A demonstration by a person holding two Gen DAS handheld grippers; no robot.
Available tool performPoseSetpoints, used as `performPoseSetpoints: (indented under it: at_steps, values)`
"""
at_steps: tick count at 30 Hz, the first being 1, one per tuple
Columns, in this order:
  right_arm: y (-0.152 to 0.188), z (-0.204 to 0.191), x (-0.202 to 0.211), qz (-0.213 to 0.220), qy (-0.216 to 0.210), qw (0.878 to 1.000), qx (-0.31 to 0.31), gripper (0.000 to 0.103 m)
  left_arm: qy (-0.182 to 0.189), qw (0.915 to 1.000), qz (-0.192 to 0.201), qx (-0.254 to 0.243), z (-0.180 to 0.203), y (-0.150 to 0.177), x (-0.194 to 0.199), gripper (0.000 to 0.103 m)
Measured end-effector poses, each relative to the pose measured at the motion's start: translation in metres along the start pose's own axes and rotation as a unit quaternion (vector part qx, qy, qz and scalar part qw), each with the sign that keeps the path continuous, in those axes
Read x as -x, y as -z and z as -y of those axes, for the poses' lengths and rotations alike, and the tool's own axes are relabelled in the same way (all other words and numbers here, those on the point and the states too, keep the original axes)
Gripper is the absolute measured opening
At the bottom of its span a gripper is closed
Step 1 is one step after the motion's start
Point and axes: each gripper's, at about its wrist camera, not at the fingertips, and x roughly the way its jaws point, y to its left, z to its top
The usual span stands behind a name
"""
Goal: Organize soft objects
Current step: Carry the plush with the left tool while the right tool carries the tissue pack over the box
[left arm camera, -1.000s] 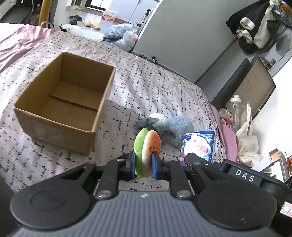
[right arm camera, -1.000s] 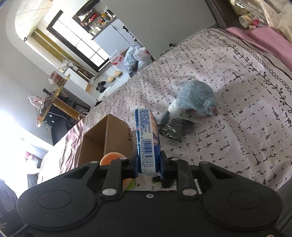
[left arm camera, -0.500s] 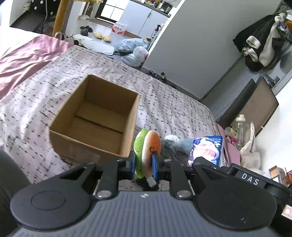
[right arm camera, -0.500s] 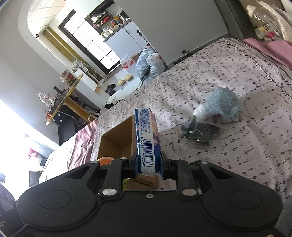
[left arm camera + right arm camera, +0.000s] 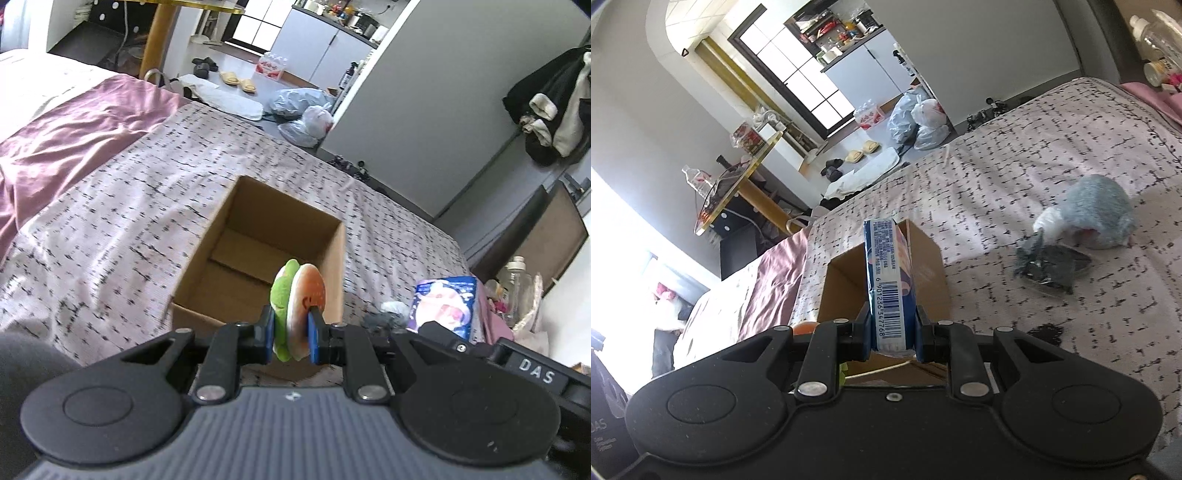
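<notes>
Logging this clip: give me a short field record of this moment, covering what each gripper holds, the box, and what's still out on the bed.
left gripper: shut on plush burger, held on edge
right gripper: shut on blue tissue pack, barcode edge facing camera
cardboard box: open, on the bed, nothing visible inside
position: both items near the box, neither inside yet
left on bedspread: grey-blue plush, dark packet beside it
bedspread pattern: pale with black marks

Cardboard box (image 5: 923, 258) partly hidden behind blue tissue pack (image 5: 890, 284), plush burger (image 5: 805, 328) only an orange sliver behind the gripper body, grey plush (image 5: 376, 321) mostly hidden in left view, bed (image 5: 110, 221) cut off by frame edges
</notes>
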Motion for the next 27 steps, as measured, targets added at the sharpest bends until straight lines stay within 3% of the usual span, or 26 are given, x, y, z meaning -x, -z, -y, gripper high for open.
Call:
performPoseSetpoints:
  at_steps: [14,27]
  values:
    - [-0.001,-0.032,-0.048,-0.047,0.010,0.999,0.020,0.021,-0.040,0.9982,-0.034,-0.029,-0.020,-0.029,-0.041,0.017]
    - [0.011,-0.038,-0.095,-0.098,0.030,0.994,0.037,0.022,-0.053,0.9944,-0.088,-0.026,-0.036,-0.028,-0.089,0.020]
